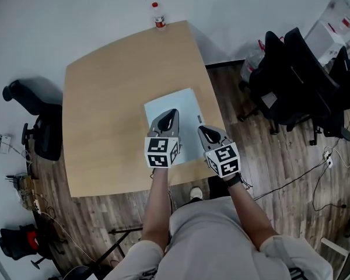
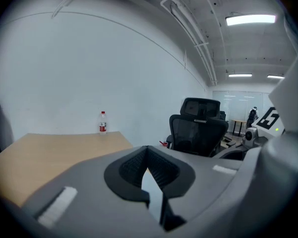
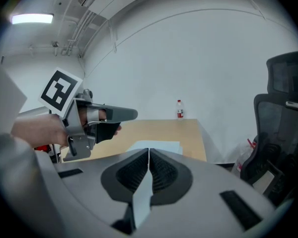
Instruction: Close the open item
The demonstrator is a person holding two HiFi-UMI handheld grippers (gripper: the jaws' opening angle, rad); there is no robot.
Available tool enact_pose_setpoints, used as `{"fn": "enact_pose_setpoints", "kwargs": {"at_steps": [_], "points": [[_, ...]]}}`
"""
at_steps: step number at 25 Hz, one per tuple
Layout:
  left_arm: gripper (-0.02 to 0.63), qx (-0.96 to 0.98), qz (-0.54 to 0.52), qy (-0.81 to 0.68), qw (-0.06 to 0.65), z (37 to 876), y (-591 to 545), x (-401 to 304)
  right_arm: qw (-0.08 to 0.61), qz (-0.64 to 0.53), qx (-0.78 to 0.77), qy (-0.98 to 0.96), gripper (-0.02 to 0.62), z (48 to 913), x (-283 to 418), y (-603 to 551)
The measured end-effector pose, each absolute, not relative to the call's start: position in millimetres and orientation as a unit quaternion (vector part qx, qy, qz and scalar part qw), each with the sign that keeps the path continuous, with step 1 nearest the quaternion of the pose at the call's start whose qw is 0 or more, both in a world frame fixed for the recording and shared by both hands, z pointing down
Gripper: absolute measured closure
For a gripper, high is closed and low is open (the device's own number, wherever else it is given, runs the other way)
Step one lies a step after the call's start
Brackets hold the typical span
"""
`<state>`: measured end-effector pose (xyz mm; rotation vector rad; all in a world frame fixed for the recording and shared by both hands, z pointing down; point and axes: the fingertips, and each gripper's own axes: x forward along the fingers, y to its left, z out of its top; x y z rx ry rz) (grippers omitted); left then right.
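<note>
A pale, flat rectangular item (image 1: 176, 107) lies on the wooden table (image 1: 111, 121) near its front right edge. It looks folded flat, and no raised lid shows. It shows again past the right jaws in the right gripper view (image 3: 158, 146). My left gripper (image 1: 169, 116) hovers over the item's near half with its jaws pressed together and nothing between them (image 2: 148, 158). My right gripper (image 1: 206, 132) hangs at the item's near right corner, also shut and empty (image 3: 149, 160). In the right gripper view the left gripper (image 3: 116, 115) shows at the left, held in a hand.
A small bottle with a red label (image 1: 158, 16) stands at the table's far edge, also seen as the bottle (image 2: 103, 122) and the bottle (image 3: 180, 109). Black office chairs (image 1: 297, 80) cluster on the right, and another chair (image 1: 42, 130) stands left of the table. Cables run over the floor.
</note>
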<state>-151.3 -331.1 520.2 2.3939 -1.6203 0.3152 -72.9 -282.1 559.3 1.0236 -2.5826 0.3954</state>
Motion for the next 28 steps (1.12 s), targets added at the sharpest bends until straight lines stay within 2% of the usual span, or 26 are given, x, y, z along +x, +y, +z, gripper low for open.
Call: {"fn": "enact_pose_setpoints", "kwargs": {"at_steps": [13,28], "points": [[0.597,0.823,0.257,-0.489,0.132,591,-367,-140,0.228,0.176,0.352,-0.891,0.581,611,-70,-298],[0.597,0.829,0.305,-0.427,0.193,651,-376,-116,0.252,0.227,0.338,-0.878,0.581,651,-62,-295]]}}
